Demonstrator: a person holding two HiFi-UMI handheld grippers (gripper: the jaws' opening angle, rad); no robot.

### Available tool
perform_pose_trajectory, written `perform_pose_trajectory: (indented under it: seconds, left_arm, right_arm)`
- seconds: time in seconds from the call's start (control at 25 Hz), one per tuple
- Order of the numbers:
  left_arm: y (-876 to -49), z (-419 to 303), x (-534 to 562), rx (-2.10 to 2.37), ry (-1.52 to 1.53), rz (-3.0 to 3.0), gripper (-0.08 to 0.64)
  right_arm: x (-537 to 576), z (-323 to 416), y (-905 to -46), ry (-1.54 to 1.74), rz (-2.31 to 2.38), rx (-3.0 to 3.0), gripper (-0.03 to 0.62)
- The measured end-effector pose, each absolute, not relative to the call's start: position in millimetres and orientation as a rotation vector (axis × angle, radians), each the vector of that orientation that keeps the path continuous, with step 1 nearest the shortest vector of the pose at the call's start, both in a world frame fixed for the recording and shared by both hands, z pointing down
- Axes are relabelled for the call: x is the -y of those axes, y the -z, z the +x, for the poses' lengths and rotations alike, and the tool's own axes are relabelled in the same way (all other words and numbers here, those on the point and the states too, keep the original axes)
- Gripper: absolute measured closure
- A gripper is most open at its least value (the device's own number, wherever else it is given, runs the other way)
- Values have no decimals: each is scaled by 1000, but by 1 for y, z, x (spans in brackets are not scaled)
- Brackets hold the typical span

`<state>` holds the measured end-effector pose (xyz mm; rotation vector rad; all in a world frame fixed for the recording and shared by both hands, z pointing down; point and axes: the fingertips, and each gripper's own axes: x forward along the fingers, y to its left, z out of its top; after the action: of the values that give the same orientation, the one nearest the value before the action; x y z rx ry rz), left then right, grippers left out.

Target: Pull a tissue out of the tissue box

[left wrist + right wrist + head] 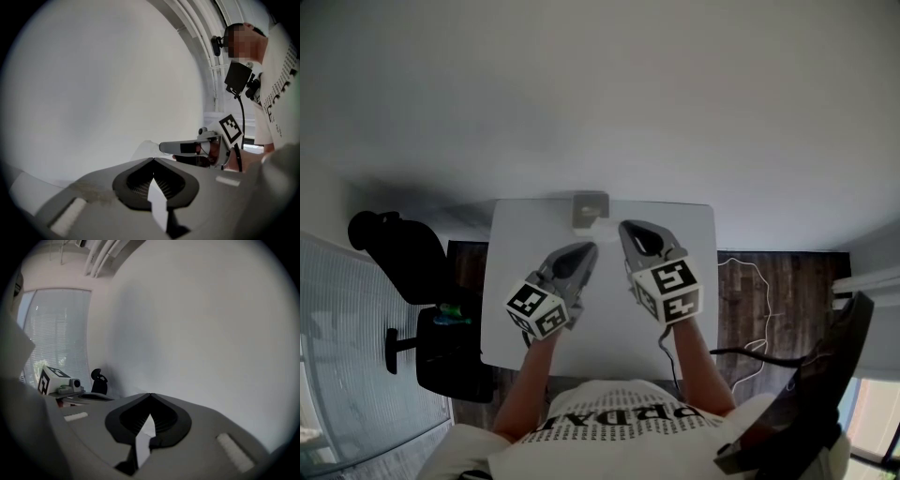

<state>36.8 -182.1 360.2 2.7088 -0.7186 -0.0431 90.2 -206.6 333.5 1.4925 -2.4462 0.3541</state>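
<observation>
The grey tissue box [590, 208] stands at the far edge of the white table [517, 281]. A white tissue [144, 151] sticks up from it. My right gripper [625, 226] is shut, its tip right beside that tissue; I cannot tell whether it pinches it. In the right gripper view the jaws [150, 395] meet with nothing showing between them. My left gripper [587, 248] is shut and empty, a little nearer than the box, with its tips [152, 160] together. The box itself is hidden behind the jaws in both gripper views.
A black office chair [412, 272] stands left of the table, in front of a window with blinds [347, 356]. Dark wood floor [769, 291] with a loose cable lies to the right. A pale wall rises behind the table's far edge.
</observation>
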Motion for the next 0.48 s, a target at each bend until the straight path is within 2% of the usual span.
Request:
perform_pose_trajectory:
  seconds: [0.48]
  left_arm:
    - [-351, 40, 178, 716, 66, 2726, 569]
  right_arm:
    - [204, 94, -337, -342, 1489, 2442, 584]
